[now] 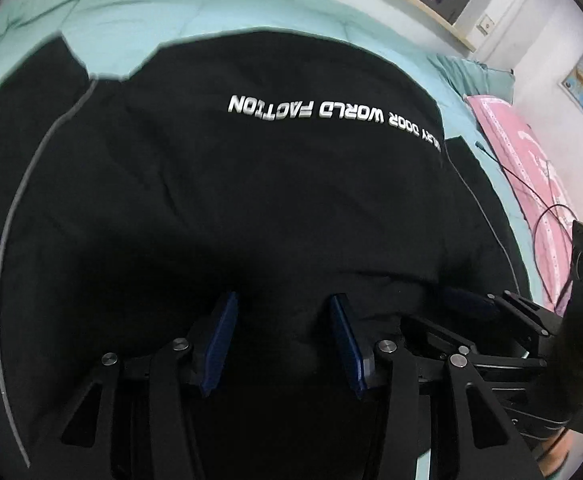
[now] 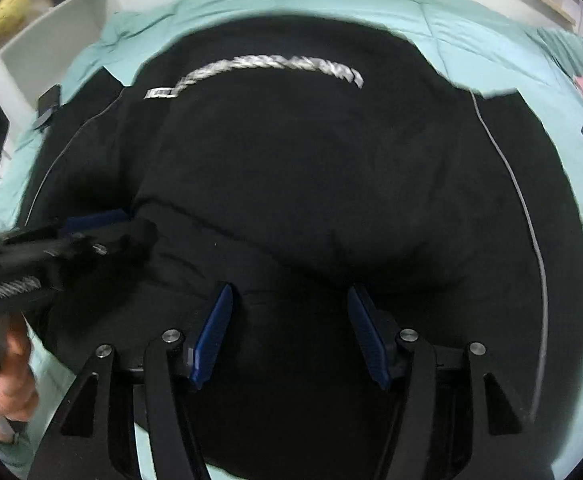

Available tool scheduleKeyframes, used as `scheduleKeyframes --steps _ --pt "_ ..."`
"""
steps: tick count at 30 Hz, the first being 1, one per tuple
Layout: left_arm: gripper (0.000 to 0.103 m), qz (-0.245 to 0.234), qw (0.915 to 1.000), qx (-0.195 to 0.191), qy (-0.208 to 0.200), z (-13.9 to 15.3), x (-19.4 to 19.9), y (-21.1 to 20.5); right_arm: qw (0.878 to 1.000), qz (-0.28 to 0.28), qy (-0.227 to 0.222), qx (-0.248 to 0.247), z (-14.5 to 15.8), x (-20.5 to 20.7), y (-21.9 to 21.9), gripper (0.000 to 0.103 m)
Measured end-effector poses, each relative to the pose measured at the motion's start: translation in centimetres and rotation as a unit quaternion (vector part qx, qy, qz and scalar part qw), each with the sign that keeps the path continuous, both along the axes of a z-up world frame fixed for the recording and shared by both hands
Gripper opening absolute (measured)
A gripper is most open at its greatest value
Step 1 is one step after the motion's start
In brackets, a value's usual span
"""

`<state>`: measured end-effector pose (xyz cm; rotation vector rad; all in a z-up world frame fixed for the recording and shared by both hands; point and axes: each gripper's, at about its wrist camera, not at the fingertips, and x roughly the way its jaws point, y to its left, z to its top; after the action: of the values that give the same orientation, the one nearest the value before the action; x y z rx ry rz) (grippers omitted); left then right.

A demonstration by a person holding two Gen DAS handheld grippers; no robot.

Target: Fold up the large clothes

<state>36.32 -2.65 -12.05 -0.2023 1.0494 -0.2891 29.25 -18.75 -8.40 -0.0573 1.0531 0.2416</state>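
At nine o'clock in the left wrist view a thin grey stripe (image 1: 9,216) curved down the sleeve side of the black garment (image 1: 251,200); the garment lay spread flat over the teal bedspread (image 1: 139,12), its white lettering (image 1: 323,114) running toward two o'clock. The left gripper (image 1: 283,336) hovered at six o'clock with its jaws wide and nothing between them; the right gripper (image 2: 289,330) was likewise wide and empty, low over the near part of the cloth. The fabric looked soft, limp and fairly heavy for its size, likely to sag and drag rather than slide; a pinch at a hem corner or sleeve edge would probably serve best. At three o'clock a pink blanket (image 1: 531,168) and a black cable (image 1: 543,216) lay just beside the garment's edge and could snag; toward twelve o'clock, open bedspread offered room.
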Motion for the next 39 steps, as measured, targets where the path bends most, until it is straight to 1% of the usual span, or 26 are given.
scheduleKeyframes --steps 2,3,7,8,10,12,13,14,15,17,18,20,22,23,24,25,26,28,30,31,32,33,34,35,37,39 --pt "0.05 -0.008 0.9999 -0.002 -0.016 1.2 -0.7 0.1 1.0 -0.007 0.0 0.005 0.5 0.1 -0.1 0.062" --pt "0.05 -0.013 0.9995 -0.003 -0.027 2.1 -1.6 0.2 1.0 -0.007 -0.007 0.018 1.4 -0.4 -0.4 0.062" --pt "0.05 -0.023 0.9967 -0.026 -0.073 4.2 -6.2 1.5 0.996 0.014 -0.06 0.063 5.1 -4.9 -1.6 0.062" --pt "0.05 -0.021 0.9967 -0.026 -0.074 4.1 -6.8 1.7 0.995 0.017 -0.067 0.065 5.5 -6.0 -1.7 0.062" --pt "0.05 -0.007 0.9981 -0.013 -0.06 3.0 -8.1 1.8 0.997 0.016 -0.064 0.043 5.3 -7.7 -1.2 0.062" --pt "0.052 0.001 0.9994 0.004 -0.035 0.7 -7.8 1.5 0.999 0.013 -0.041 0.015 3.2 -8.2 -0.4 0.062" --pt "0.052 0.006 0.9997 -0.001 -0.022 0.0 -7.5 1.0 1.0 0.011 -0.023 0.009 1.4 -7.9 0.0 0.062" --pt "0.052 0.012 0.9998 -0.015 -0.01 -1.2 -7.1 1.2 1.0 0.008 -0.015 0.012 0.8 -8.0 -1.0 0.062" --pt "0.052 0.016 0.9995 -0.025 -0.006 -1.5 -6.8 1.5 1.0 0.004 -0.007 0.021 -0.3 -7.4 -1.1 0.062" --pt "0.052 0.02 0.9983 -0.054 0.0 -0.5 -6.8 2.3 0.999 0.003 -0.004 0.038 -0.7 -7.0 -1.4 0.062" --pt "0.052 0.015 0.9982 -0.059 0.001 0.1 -7.1 2.5 0.999 0.005 -0.004 0.039 -0.2 -7.2 -1.5 0.062" --pt "0.051 -0.001 0.9974 -0.071 -0.013 2.8 -6.7 2.8 0.999 0.021 -0.01 0.044 1.7 -7.3 -1.5 0.062" --pt "0.052 -0.003 0.9933 -0.105 -0.047 6.3 -5.0 3.0 0.997 0.029 -0.032 0.062 3.8 -6.3 -1.5 0.062" --pt "0.052 0.002 0.9911 -0.123 -0.05 7.3 -3.7 3.1 0.996 0.026 -0.043 0.07 5.1 -5.2 -1.5 0.062" --pt "0.052 0.008 0.9903 -0.13 -0.047 7.8 -2.4 3.1 0.996 0.016 -0.053 0.076 6.1 -3.9 -1.6 0.062" --pt "0.052 0.017 0.9907 -0.131 -0.034 8.1 0.3 2.8 0.995 0.0 -0.063 0.083 6.8 -2.5 -2.0 0.062" --pt "0.052 0.019 0.9909 -0.131 -0.025 7.8 2.0 2.5 0.993 -0.025 -0.072 0.089 7.1 -0.3 -2.5 0.062" --pt "0.052 0.034 0.9932 -0.111 0.001 6.3 5.7 1.8 0.991 -0.071 -0.042 0.109 6.1 4.8 -3.7 0.062" --pt "0.052 0.033 0.9937 -0.096 0.048 2.5 9.6 1.2 0.988 -0.083 -0.01 0.128 4.2 8.1 -3.6 0.062" --pt "0.051 0.035 0.9923 -0.097 0.068 1.1 10.7 1.1 0.99 -0.083 0.012 0.116 2.5 9.9 -3.5 0.062" --pt "0.05 0.044 0.9875 -0.118 0.095 -1.3 11.8 1.6 0.992 -0.082 0.027 0.097 1.1 10.9 -3.2 0.062" --pt "0.047 0.052 0.9839 -0.136 0.103 -2.2 12.3 2.2 0.993 -0.079 0.031 0.088 0.4 11.5 -2.9 0.062" --pt "0.041 0.061 0.982 -0.145 0.105 -2.6 12.4 2.5 0.993 -0.078 0.029 0.082 -0.1 11.9 -2.8 0.062" --pt "0.039 0.065 0.9825 -0.142 0.102 -2.6 12.1 2.6 0.993 -0.079 0.028 0.082 -0.2 12.0 -2.7 0.062" --pt "0.037 0.05 0.9877 -0.119 0.089 -2.5 11.5 1.8 0.994 -0.079 0.017 0.077 -0.1 11.7 -2.4 0.062" --pt "0.038 0.04 0.9923 -0.098 0.065 -1.7 10.9 1.5 0.995 -0.078 0.011 0.065 -0.1 11.3 -2.2 0.062"
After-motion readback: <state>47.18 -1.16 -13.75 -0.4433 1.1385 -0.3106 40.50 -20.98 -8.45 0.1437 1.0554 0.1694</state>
